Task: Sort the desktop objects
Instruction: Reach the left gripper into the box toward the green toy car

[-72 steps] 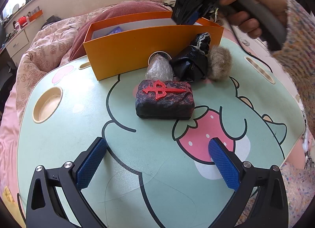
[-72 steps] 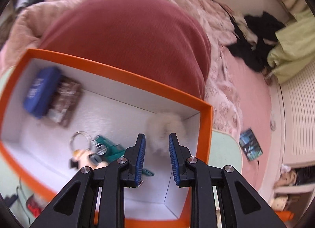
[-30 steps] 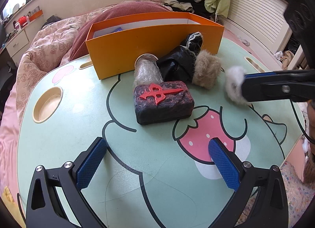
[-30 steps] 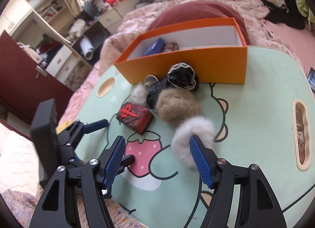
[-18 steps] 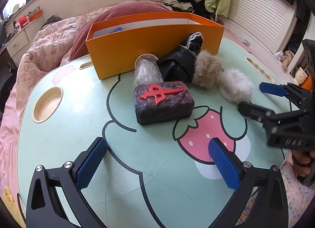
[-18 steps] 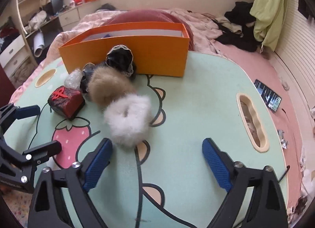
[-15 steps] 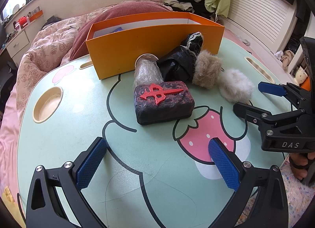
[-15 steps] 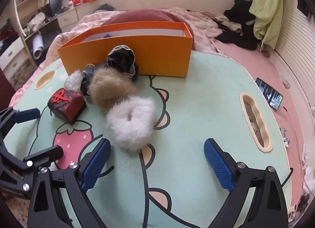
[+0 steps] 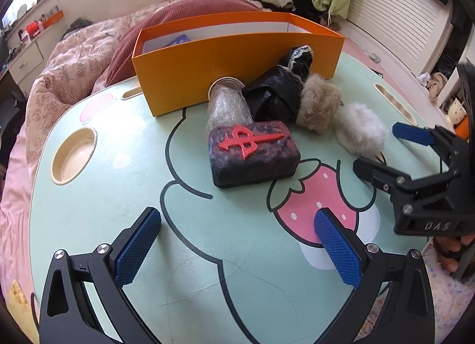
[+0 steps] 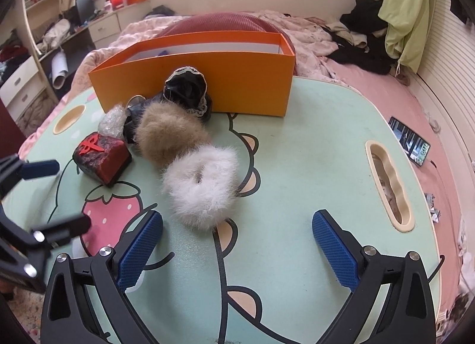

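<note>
Bedroom setting, pink quilt behind, and up front a mint-green cartoon table (image 10: 311,142) printed with a strawberry (image 9: 311,195). Along the far edge, an orange box (image 10: 237,82), open-topped, white inside, something blue just peeking over the wall in the left wrist view.

Lined up in front of the box, a cluster of objects. Nearest the box wall, a black lace-trimmed pouch (image 10: 187,88), leaning against the orange side. Beside it, a crinkled black bag (image 9: 273,96) and a clear plastic-wrapped roll (image 9: 227,105) with a round metal end, both touching the dark block with a red emblem (image 9: 252,151) lying flat on the table. Next along, a tan fluffy scrunchie (image 10: 170,136), pressed against the black bag. Touching that, a white fluffy scrunchie (image 10: 203,186), flat on the table, hole facing up, free of any grip.

Left gripper (image 9: 237,243) low over the near table edge, blue pads spread wide, nothing between them, dark block well ahead. Right gripper (image 10: 237,246) likewise splayed wide and empty, white scrunchie just ahead of its left pad (image 10: 139,250), not touching. From the left camera, right gripper visible at the table's right side, fingers parted, pointing toward the white scrunchie.
</note>
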Motion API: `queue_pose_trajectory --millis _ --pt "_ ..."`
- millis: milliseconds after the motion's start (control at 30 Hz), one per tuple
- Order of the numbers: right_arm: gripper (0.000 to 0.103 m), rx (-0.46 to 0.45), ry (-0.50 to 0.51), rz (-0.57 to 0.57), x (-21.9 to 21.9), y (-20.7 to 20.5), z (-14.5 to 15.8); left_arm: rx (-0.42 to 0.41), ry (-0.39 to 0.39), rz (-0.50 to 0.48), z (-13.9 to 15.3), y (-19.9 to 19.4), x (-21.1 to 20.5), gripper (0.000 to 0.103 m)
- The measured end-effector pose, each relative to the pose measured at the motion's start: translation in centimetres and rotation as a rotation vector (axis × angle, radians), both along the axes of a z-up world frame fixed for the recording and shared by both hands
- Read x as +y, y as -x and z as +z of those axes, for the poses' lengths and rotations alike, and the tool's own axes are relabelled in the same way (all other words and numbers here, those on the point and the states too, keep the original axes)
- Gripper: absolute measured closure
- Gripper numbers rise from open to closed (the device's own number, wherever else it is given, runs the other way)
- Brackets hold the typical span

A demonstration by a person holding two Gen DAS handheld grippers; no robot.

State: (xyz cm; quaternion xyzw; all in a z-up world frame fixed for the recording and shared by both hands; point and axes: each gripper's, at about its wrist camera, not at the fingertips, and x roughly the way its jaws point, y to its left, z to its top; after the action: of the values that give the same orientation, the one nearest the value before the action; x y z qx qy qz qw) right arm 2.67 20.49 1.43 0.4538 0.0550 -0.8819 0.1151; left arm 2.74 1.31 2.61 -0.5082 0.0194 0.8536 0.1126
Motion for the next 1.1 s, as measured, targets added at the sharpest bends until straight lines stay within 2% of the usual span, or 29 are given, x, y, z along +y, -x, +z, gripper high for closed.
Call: queue_pose_trajectory --millis 100,167,233,300,367,467,533,567,633,667,767,833,1000,1100 --pt "0.002 0.0 -0.002 0.0 0.0 0.0 0.0 0.051 -0.159 0.036 4.9 2.1 -1.2 0.0" --pt "0.002 -0.001 0.0 0.001 0.2 0.1 -0.1 0.077 -0.221 0.028 8.1 4.3 -1.2 0.0" --pt "0.002 -0.001 0.002 0.001 0.1 0.1 -0.1 0.067 -0.208 -0.002 10.0 6.9 -0.2 0.0" --pt "0.002 -0.001 0.002 0.002 0.1 0.1 -0.1 0.035 -0.155 -0.034 10.7 10.0 1.4 0.0" --pt "0.002 -0.001 0.002 0.001 0.1 0.1 -0.1 -0.037 -0.123 -0.077 10.1 13.2 3.2 0.001" --pt "0.002 -0.001 0.003 0.002 0.1 0.1 -0.1 -0.194 -0.094 -0.084 7.3 17.9 5.2 0.019" --pt "0.002 -0.001 0.003 0.002 0.1 0.1 -0.1 -0.286 -0.088 -0.067 4.9 19.6 6.0 0.03" --pt "0.002 -0.001 0.004 0.002 0.1 0.1 -0.1 -0.338 -0.09 -0.056 3.6 20.5 6.4 0.032" --pt "0.002 -0.001 0.004 0.002 0.1 0.0 -0.1 -0.409 -0.098 -0.048 2.0 21.5 6.9 0.045" --pt "0.002 -0.001 0.005 0.003 0.1 0.0 -0.1 -0.438 -0.102 -0.042 1.2 21.8 7.2 0.046" --pt "0.002 -0.001 0.005 0.003 0.0 0.0 -0.1 -0.478 -0.093 -0.032 -0.1 22.5 7.9 0.047" --pt "0.002 -0.002 0.005 0.003 0.0 0.0 -0.1 -0.501 -0.124 -0.017 -1.0 22.9 8.1 0.047" --pt "0.002 -0.001 0.006 0.003 0.0 0.0 -0.1 -0.487 -0.221 0.008 -1.7 24.4 8.5 0.047" --pt "0.002 -0.001 0.006 0.002 0.0 0.0 -0.1 -0.472 -0.212 0.015 -1.3 24.6 8.7 0.047"
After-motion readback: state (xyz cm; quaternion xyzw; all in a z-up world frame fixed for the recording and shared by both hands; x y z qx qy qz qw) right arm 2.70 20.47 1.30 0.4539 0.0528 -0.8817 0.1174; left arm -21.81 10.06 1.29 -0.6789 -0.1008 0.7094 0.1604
